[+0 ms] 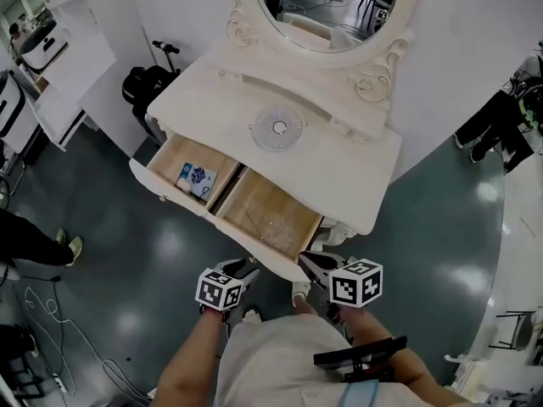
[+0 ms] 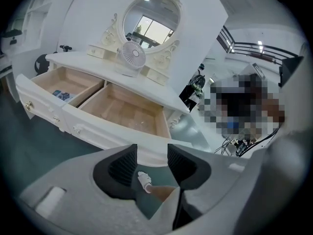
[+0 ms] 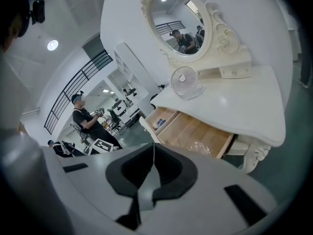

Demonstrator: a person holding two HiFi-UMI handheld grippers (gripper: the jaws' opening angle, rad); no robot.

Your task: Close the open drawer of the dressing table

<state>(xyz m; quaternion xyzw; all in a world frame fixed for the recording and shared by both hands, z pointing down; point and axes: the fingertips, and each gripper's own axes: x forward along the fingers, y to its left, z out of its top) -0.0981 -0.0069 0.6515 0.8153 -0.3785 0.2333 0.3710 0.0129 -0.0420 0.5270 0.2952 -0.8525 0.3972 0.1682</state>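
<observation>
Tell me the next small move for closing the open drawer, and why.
Probably ease the left gripper forward until its tips meet the white drawer front. Its jaws stand apart and empty, apparently just short of the front, and the drawer stands well out of the dressing table.

left tool (image 2: 151, 156), right tool (image 3: 153, 155): grey shells, black pads | marker cubes (image 1: 222, 288): black-white squares | pale clothing (image 1: 271, 354), white shoe (image 2: 144, 181)

Small white fan (image 1: 278, 126), blue packet (image 1: 197, 179)
</observation>
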